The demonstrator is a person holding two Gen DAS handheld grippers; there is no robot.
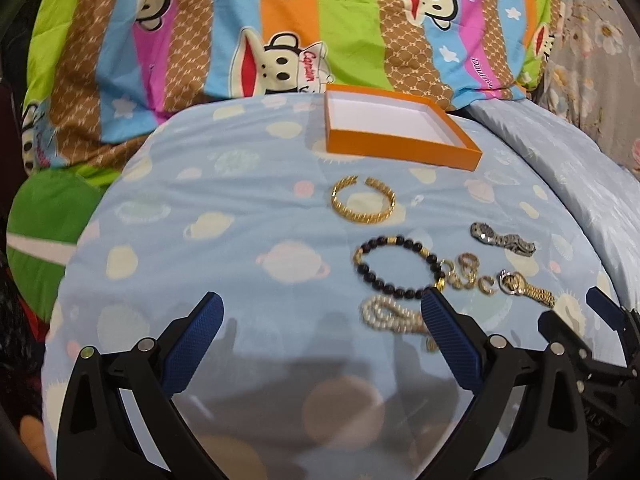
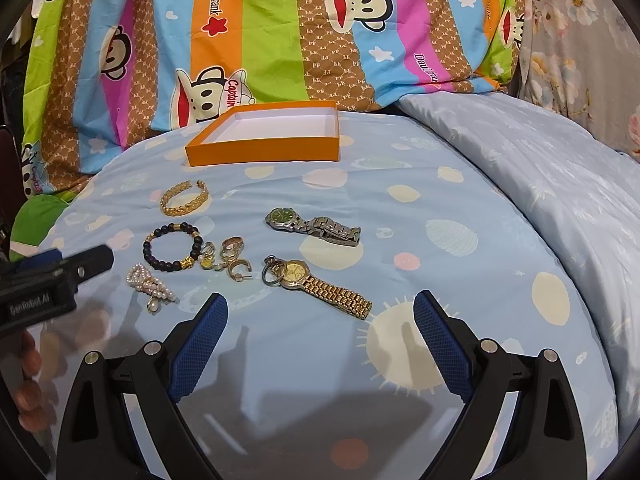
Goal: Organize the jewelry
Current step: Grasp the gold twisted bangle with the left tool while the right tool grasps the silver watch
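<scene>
An open orange box [image 1: 400,148] [image 2: 262,150] with a white inside sits empty at the back of the blue bedsheet. In front of it lie a gold bangle [image 1: 363,199] [image 2: 185,198], a black bead bracelet [image 1: 398,265] [image 2: 173,247], a pearl strand [image 1: 394,314] [image 2: 152,286], gold rings and earrings [image 1: 470,274] [image 2: 228,258], a silver watch [image 1: 502,239] [image 2: 314,227] and a gold watch [image 1: 526,286] [image 2: 320,284]. My left gripper [image 1: 322,312] is open and empty, just short of the pearls. My right gripper [image 2: 320,316] is open and empty, just short of the gold watch.
A striped cartoon-monkey quilt [image 1: 240,20] [image 2: 280,20] is piled behind the box. A pale blue folded cover [image 2: 540,168] lies to the right. A green cushion [image 1: 48,216] sits at the left edge. The left gripper shows in the right wrist view [image 2: 80,264].
</scene>
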